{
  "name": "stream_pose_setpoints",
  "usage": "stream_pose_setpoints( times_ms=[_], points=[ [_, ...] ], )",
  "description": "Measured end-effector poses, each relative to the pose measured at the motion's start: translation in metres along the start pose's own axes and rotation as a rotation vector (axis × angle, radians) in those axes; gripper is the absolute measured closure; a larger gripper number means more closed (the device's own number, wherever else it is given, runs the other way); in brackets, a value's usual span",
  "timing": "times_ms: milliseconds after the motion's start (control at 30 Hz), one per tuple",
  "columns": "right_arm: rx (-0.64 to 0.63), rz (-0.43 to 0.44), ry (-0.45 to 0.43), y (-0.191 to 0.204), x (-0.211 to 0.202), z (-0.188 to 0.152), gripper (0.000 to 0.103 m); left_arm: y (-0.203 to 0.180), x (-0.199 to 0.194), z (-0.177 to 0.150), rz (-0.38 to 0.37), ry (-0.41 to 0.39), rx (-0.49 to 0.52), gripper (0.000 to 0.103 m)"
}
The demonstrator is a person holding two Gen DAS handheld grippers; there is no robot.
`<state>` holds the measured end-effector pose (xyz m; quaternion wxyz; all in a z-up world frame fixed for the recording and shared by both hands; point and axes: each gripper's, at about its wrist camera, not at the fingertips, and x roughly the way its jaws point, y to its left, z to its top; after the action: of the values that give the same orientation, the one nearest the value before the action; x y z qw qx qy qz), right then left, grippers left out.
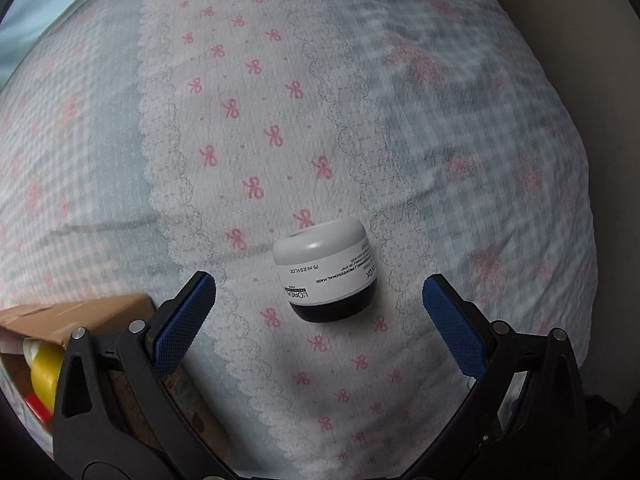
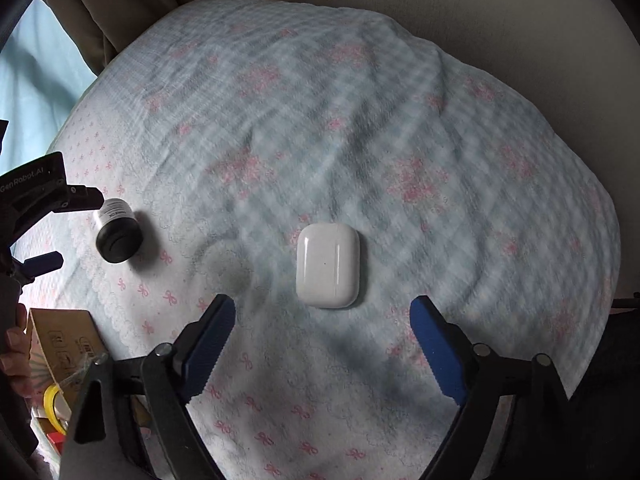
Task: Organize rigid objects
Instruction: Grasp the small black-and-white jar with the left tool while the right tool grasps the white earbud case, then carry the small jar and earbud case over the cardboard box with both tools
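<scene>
At the left edge of the bed (image 2: 360,92), a cardboard box (image 1: 80,316) sits low in both views, holding a yellow tape roll (image 1: 44,376); its other contents are too cropped to tell. Left gripper (image 1: 320,300): blue pads (image 1: 184,320) spread wide apart, nothing between them, hovering over the white strip of the bedcover with pink bows. Jar (image 1: 326,270) lies on its side on that strip, just ahead of the gap between the pads, touching neither; white lid toward the far side, dark base toward the camera, label text reading upside down. In the right wrist view the same jar (image 2: 118,234) shows near the left edge of the bed, with the left gripper (image 2: 60,228) just beside it, one finger at its far end, one nearer the box; contact cannot be told. Right gripper (image 2: 322,328): jaws likewise wide apart, empty. White earbud case (image 2: 327,265) lies flat on the checked blue part of the cover, about mid-bed, just ahead of the right gripper's gap and centred on it, clear of both pads. Jar and case are well apart. Beige curtain (image 2: 120,4) hangs behind the far left corner of the bed.
</scene>
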<state>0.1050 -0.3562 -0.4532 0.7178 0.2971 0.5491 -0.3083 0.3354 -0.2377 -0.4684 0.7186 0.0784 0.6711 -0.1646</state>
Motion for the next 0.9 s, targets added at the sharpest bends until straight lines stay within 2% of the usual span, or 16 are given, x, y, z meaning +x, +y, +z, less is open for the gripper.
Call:
stream_pose_setpoints(
  times_ms=[67, 167, 333, 467, 533, 600, 900],
  points=[
    [0.016, -0.020, 0.010, 0.000, 0.015, 0.003, 0.022, -0.002, 0.011, 0.003, -0.003, 0.003, 0.003, 0.000],
    [0.012, -0.046, 0.012, 0.002, 0.030, 0.007, 0.034, -0.005, 0.024, 0.007, -0.006, 0.008, 0.009, 0.003],
    [0.024, -0.084, 0.000, 0.005, 0.040, 0.013, 0.042, -0.012, 0.040, 0.014, 0.006, 0.014, 0.028, 0.011],
    [0.018, -0.126, 0.004, 0.010, 0.047, 0.018, 0.051, -0.015, 0.049, 0.014, 0.043, 0.016, 0.037, 0.028],
    [-0.002, -0.143, 0.004, 0.013, 0.049, 0.019, 0.055, -0.017, 0.052, 0.014, 0.045, 0.011, 0.029, 0.034],
    [-0.027, -0.148, 0.004, 0.017, 0.050, 0.019, 0.061, -0.014, 0.052, 0.014, 0.036, 0.005, 0.027, 0.045],
    [-0.028, -0.135, 0.004, 0.029, 0.054, 0.019, 0.062, -0.008, 0.044, 0.003, 0.030, -0.011, 0.075, 0.046]
  ],
)
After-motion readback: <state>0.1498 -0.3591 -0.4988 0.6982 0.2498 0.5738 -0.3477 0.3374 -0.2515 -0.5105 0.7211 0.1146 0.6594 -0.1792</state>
